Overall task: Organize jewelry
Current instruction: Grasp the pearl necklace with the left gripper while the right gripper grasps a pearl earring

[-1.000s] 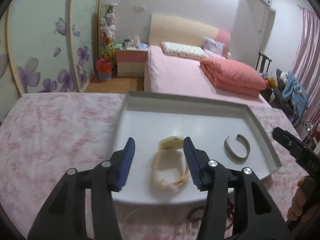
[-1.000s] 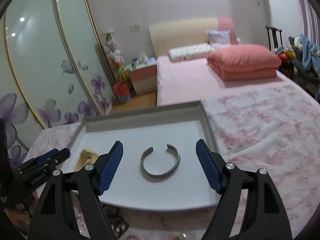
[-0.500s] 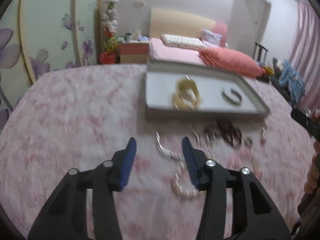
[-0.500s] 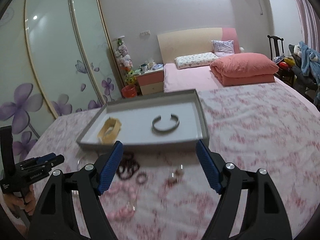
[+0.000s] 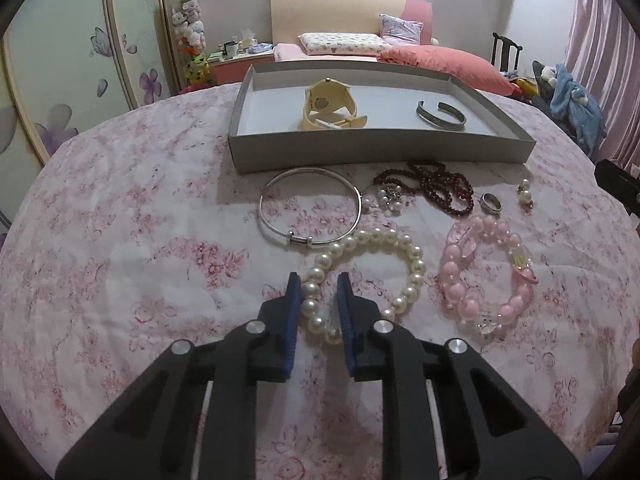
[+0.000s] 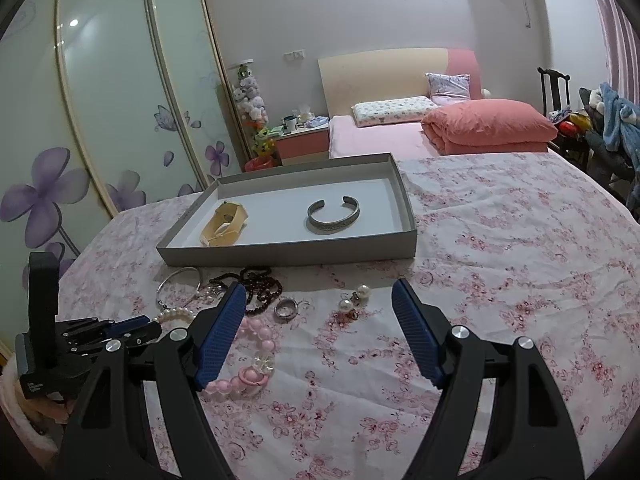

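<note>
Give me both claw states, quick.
Left claw: narrowed around the pearl bracelet; contact cannot be told.
Right claw: open, empty, above the floral cloth.

I see a grey tray (image 5: 380, 148) on white cloth (image 5: 120, 240) printed with pink flowers, a cream watch (image 5: 330, 106), white pearl bracelet (image 5: 400, 248), pink bead bracelet (image 5: 452, 276), and dark red beads (image 5: 440, 184).

Pink bed (image 6: 400, 136) w/ folded quilt (image 6: 488, 126), floral wardrobe doors (image 6: 100, 100), maybe plush toys (image 6: 250, 96).
</note>
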Available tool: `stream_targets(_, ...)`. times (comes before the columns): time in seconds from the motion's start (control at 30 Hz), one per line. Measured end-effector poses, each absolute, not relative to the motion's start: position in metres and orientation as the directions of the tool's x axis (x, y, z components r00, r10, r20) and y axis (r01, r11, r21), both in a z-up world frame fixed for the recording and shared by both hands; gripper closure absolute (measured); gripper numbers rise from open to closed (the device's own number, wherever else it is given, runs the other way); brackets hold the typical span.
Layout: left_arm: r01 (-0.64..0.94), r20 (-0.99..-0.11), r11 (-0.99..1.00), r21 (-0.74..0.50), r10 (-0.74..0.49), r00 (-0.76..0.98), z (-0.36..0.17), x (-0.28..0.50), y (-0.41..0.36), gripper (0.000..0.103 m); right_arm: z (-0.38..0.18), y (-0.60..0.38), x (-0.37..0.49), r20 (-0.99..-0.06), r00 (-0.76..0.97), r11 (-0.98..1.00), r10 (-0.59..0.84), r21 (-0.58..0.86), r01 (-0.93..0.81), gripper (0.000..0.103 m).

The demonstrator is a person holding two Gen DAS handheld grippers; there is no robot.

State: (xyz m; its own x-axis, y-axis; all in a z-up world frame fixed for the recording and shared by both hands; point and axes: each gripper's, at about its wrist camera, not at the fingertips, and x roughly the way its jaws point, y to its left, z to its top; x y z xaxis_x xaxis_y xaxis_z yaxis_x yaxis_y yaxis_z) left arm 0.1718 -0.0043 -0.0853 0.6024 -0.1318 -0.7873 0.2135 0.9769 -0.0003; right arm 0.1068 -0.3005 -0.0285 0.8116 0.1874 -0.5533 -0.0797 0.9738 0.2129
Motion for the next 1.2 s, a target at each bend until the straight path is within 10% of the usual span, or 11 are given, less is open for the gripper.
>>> stream_targets(0.37, 0.194, -0.781, 0.981, 0.029, -0.099, 0.617, -0.083, 0.169, -0.003, 0.093, -0.040, -0.308, 0.119, -0.593, 0.793, 0.982, 0.144, 0.187, -0.038, 0.030)
stream_targets(1.2, 0.197, -0.582, 0.977, -0.083, -0.208, 0.786, -0.013, 0.137, 0.023, 0.093, -0.082, -0.287, 0.164, -0.771, 0.633, 0.997, 0.075, 0.065, -0.039, 0.073)
